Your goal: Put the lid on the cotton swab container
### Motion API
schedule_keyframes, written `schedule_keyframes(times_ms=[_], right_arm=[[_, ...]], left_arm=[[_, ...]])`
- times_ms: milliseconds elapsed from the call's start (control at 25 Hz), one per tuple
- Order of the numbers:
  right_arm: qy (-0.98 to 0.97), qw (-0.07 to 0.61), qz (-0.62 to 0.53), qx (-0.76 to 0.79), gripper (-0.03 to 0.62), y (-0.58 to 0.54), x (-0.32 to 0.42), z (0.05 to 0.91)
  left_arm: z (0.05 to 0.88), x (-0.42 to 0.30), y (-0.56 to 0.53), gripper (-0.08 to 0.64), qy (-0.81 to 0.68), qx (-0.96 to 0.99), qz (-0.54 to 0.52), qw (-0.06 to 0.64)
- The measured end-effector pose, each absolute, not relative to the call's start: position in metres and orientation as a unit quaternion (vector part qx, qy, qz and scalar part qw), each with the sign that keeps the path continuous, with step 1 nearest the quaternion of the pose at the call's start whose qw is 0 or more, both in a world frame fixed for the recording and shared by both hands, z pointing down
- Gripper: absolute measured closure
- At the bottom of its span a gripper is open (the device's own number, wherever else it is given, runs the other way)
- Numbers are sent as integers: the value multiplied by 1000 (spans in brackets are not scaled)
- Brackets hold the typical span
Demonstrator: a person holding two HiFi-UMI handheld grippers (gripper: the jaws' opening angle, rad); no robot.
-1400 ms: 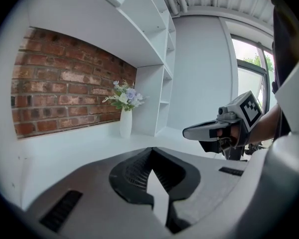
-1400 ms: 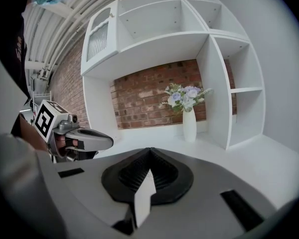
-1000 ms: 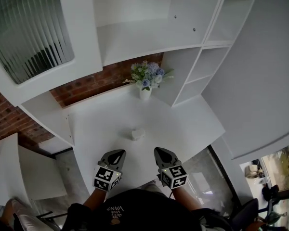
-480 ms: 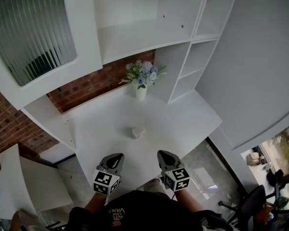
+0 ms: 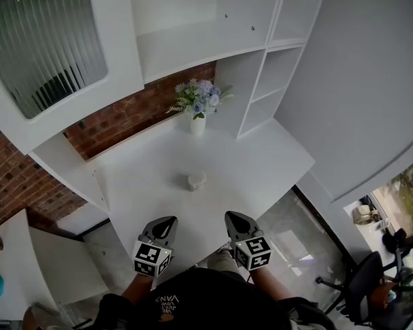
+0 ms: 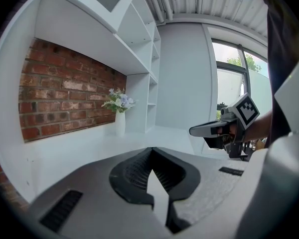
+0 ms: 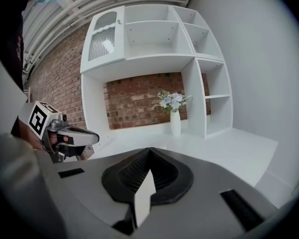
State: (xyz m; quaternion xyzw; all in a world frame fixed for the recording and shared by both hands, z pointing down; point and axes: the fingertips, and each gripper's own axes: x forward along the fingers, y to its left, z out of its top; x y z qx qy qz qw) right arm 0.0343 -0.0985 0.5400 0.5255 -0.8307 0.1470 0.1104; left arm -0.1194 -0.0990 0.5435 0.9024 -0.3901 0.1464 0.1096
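Grey plastic, wedge-shaped and hand-held, the left tool [image 5: 166, 220] hangs above the near edge of the flat white desk [image 5: 255, 163]. Its two ribbed dark jaws are pressed together at the tips with nothing between them, as the left gripper view shows plainly. The grey right tool [image 5: 233, 216] hangs just beside it, level with it, and its jaws are likewise closed tip to tip on nothing. Neither tool touches the desk or anything that stands on it. Each carries one white cube with black square markers at its rear, the left cube [image 5: 151, 258] and the right cube [image 5: 252, 251], two cubes in all.

One small white cotton swab container [image 5: 196, 180] stands alone near the middle of the desk, ahead of both tools and roughly between their lines, well apart from either. It is too small in the head view to tell whether a lid sits on it, and neither gripper view shows it.

Farther back, one slim white vase [image 5: 197, 124] holds one bunch of pale blue and white flowers [image 5: 196, 100]. It stands against the red brick wall [image 5: 124, 124], beside the upright of the white shelf unit [image 5: 261, 81].

So: two tools, one container, one vase.
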Motion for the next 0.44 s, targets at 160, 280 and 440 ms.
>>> schedule_keyframes(times_ms=[160,280,440], right_arm=[[-830,115,145,526,594,-95,32,541],[-830,115,144,526,592,-96,32,542],[-830,117,144,526,592,-97,34,542]], left_arm=[[544,-118,-97,554,-383,905,147,109],[544,-117,-97,554,-382,906,146,109],[544,-114,-98,554,-382,906,144,111]])
